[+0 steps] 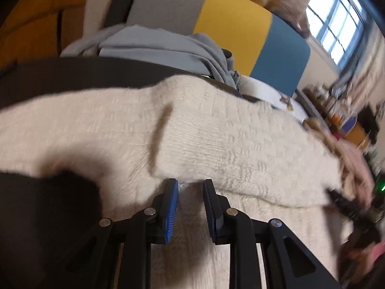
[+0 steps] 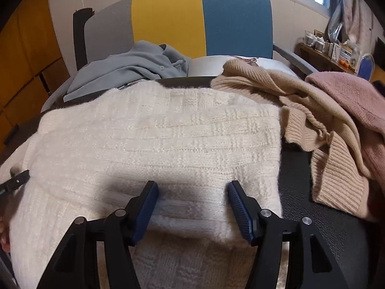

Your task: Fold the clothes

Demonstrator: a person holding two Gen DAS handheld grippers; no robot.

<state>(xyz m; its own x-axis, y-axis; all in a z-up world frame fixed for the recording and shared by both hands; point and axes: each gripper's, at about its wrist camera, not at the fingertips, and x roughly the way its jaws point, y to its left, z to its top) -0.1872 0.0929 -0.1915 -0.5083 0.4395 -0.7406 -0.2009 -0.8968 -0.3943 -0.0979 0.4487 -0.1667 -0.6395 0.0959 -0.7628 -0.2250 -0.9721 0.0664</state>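
A cream knitted sweater [image 2: 156, 144] lies on the dark table, partly folded, with a doubled-over layer on top; it also fills the left wrist view [image 1: 216, 139]. My left gripper [image 1: 190, 183] is at the near edge of the folded layer, its blue pads a narrow gap apart with a bit of cream knit between the tips. My right gripper [image 2: 193, 187] is open wide, its pads either side of the sweater's near right part and just above it. The tip of the left gripper [image 2: 16, 183] shows at the left edge of the right wrist view.
A beige ribbed sweater [image 2: 312, 125] and a pink knit [image 2: 349, 101] lie heaped on the right of the dark table [image 2: 312, 216]. A grey-blue shirt [image 2: 134, 67] lies behind, on a grey, yellow and blue chair [image 2: 204, 19]. Cluttered shelf at far right.
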